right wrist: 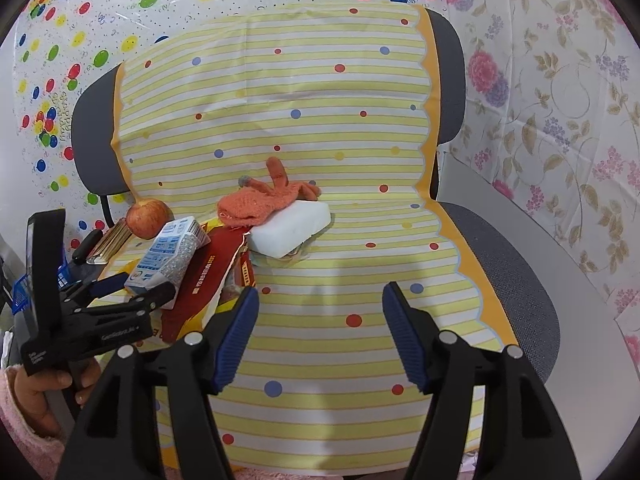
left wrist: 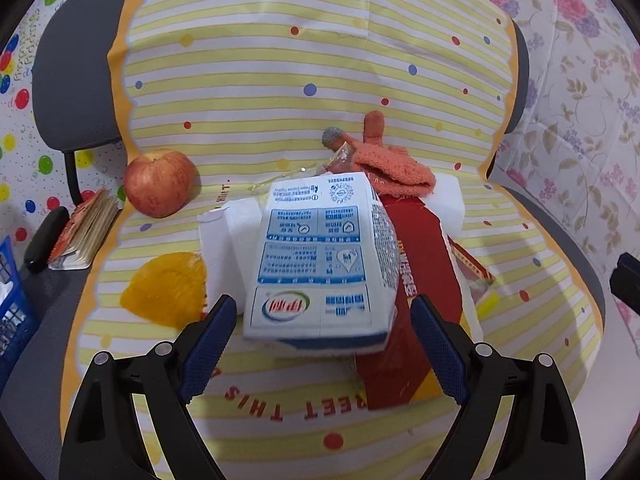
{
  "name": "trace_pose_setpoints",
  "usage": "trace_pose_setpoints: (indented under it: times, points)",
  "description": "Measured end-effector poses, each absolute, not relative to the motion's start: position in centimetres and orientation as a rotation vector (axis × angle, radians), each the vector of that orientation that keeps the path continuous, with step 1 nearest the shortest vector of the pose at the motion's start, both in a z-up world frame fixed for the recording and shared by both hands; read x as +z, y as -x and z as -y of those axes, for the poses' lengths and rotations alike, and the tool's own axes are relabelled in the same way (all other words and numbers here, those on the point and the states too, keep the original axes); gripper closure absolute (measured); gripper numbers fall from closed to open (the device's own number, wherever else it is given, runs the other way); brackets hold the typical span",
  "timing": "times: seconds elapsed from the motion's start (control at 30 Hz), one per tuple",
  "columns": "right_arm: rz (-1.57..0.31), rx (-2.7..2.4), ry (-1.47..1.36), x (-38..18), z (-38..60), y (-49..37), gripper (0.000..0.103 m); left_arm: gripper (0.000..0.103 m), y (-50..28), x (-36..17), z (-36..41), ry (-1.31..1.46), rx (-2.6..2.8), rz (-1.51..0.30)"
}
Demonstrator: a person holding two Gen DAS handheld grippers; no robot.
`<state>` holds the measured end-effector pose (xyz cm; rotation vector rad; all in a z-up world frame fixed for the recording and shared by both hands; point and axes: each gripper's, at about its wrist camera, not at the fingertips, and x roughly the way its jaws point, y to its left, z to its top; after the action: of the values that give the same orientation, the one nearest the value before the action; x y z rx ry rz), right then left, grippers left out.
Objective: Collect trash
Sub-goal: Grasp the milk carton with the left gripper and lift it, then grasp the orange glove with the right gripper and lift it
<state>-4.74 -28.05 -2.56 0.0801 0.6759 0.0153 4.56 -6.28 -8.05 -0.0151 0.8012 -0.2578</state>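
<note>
Straddling blue-and-white milk carton [left wrist: 316,260], left gripper [left wrist: 324,344] open-jawed, cloth [left wrist: 280,404] lettered "REET THIS"

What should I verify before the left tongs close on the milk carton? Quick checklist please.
1. Left tongs open wide enough for the milk carton: ok.
2. Carton sits between the pads: ok, near end only; no contact yet.
3. Nothing resting on the carton: ok; orange glove lies behind it on the white foam block.
4. Carton lies partly on the red packet, which may shift: not ok.
5. Right tongs open and off to the side: ok.
6. Trash bin location: cannot tell.
</note>
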Motion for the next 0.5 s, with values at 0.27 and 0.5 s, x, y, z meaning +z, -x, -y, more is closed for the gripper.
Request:
trace_pose_setpoints:
  times: [0.27,0.5]
  points:
    - [-0.701,0.029,-0.077,-3.3,27.8,4.6,0.039,0.030,-4.5,-7.9,5.3,0.055,-0.263,-0.796]
    - [-0.701,0.057,-0.065,-3.0,26.7,3.0,0.039,0.030,-2.9,-4.2,3.1,0.006,-0.225,-0.730]
